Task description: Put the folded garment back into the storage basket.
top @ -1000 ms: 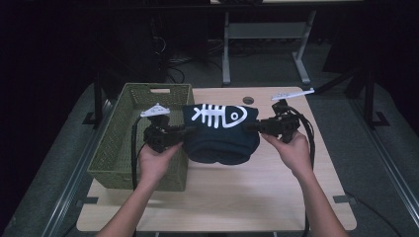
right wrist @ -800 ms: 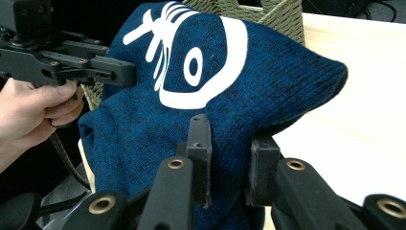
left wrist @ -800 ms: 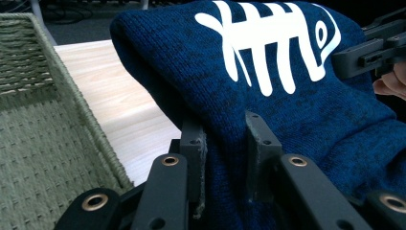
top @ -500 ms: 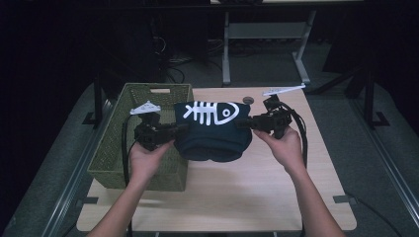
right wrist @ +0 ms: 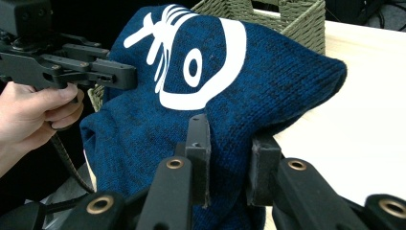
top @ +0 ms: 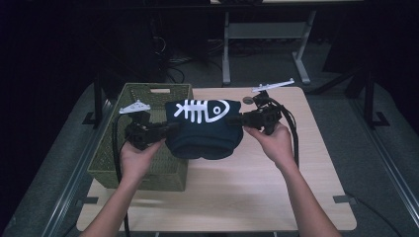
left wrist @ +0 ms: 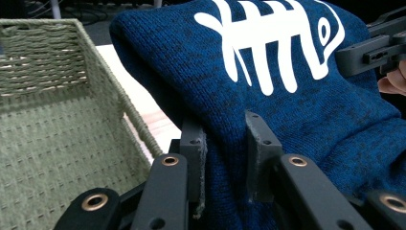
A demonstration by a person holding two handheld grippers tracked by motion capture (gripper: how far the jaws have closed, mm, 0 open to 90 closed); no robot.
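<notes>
High view shows each claw, left (top: 165, 129) and right (top: 237, 120), pinching the folded sweater (top: 202, 131), whose sagging middle between them could catch the basket (top: 148, 170) rim.

item: dark blue knitted garment (top: 203, 129), white fish-skeleton print on its upper face | state: folded into a thick bundle, lower fold sagging | pose: held aloft, stretched level from 9 to 3 o'clock, print faced upward | place: over the table's left half, at its 10 o'clock
</notes>
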